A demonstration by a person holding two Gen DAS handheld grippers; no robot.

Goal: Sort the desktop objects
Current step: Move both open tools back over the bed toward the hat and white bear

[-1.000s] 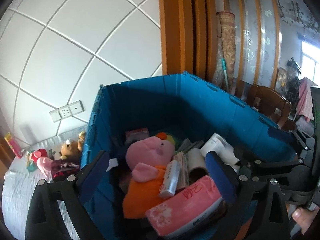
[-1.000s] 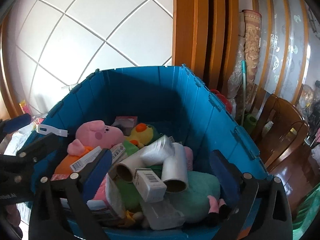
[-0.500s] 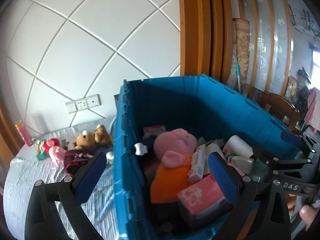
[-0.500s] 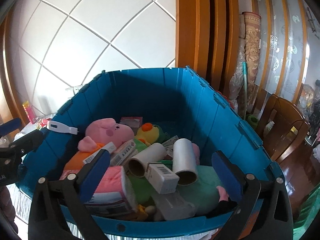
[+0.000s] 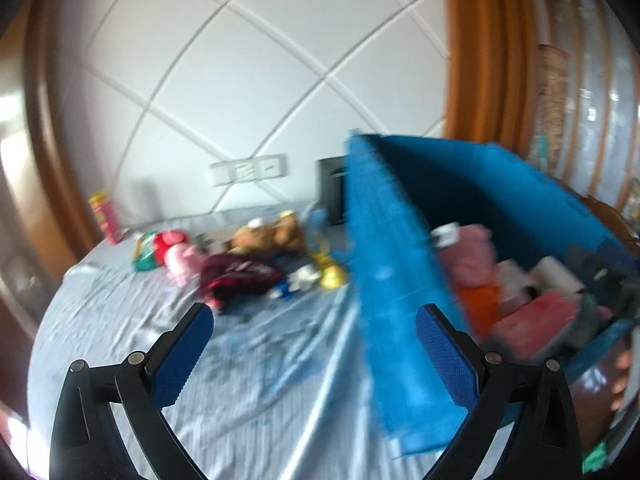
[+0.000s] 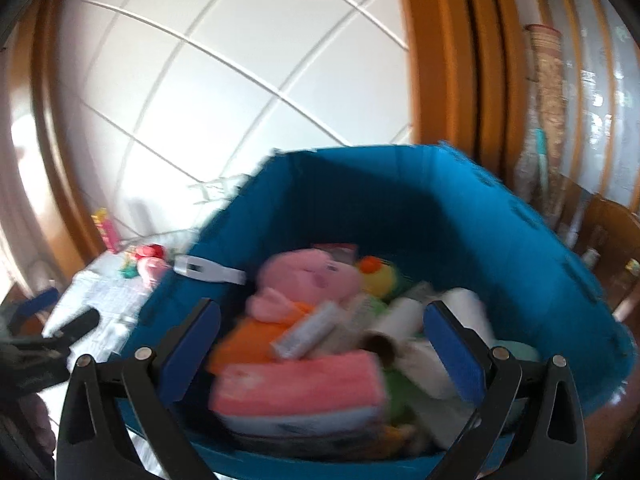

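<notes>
i'm holding my left gripper (image 5: 314, 338) spread wide over the cloth-covered surface (image 5: 248, 360), my right gripper (image 6: 322, 334) spread over the blue bin (image 6: 460, 232) at frame centre.

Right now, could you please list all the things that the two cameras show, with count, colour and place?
crate: one, blue, right of the cloth, full of things.
pig plush: one, pink with orange body, inside the crate.
tissue pack: one, pink, near corner of the crate.
duck plush: one, yellow, behind the pig plush.
paper rolls: at least two, white, in the crate.
white clip: one, on the crate's left rim.
cloth: one, pale grey, over the table.
bear plush: brown, on the cloth; count blurred.
dark red bundle: one, on the cloth.
wall socket: one, white.
left gripper: black with blue pads, open, empty.
right gripper: same colours, open, empty.
</notes>
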